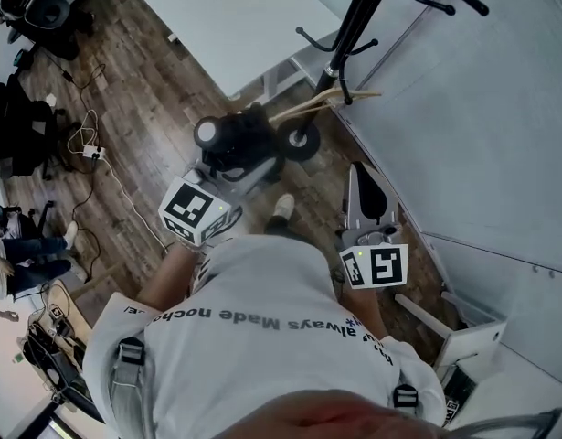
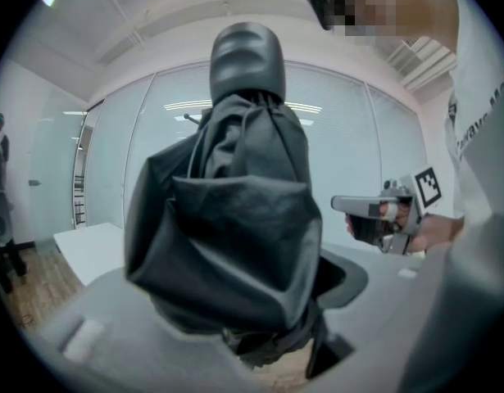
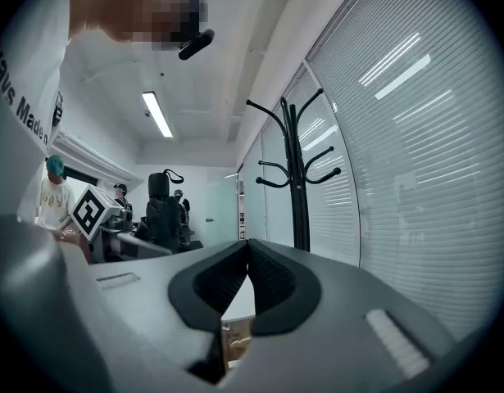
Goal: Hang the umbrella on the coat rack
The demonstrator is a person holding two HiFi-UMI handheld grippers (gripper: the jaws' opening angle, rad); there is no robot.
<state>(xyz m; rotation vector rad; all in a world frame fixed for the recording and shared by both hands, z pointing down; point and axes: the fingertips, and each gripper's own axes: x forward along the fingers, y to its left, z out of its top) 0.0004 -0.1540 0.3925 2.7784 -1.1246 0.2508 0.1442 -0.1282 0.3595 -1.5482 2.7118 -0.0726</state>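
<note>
**Umbrella in the left fingers, rack ahead and to their right**

The left gripper (image 1: 227, 176) had its fingers spread wide and clamped on the folded black umbrella (image 2: 235, 219). The bundle filled the gap between them. Its long axis ran upright, across the fingers, with the rounded cap (image 2: 247, 56) well above them and the gathered cloth bulging out to both sides. From the head view the umbrella (image 1: 235, 143) was seen almost end-on, which fits that upright stance.

The right gripper (image 3: 247, 256) had its fingers closed together with nothing between them. It sat to the right of the umbrella and apart from it.

The coat rack (image 1: 354, 26) stood ahead of both pairs of fingers and off to the right of the left pair. Its curved hooks (image 3: 313, 166) reached above the level of the fingers. The right fingers looked the nearer of the two to the rack, but the load was on the left.

A small strap loop (image 3: 171, 174) seemed to sit at the umbrella's top end. If so, the move ahead would likely turn on carrying that top end forward, rightward and up to a hook.
</note>
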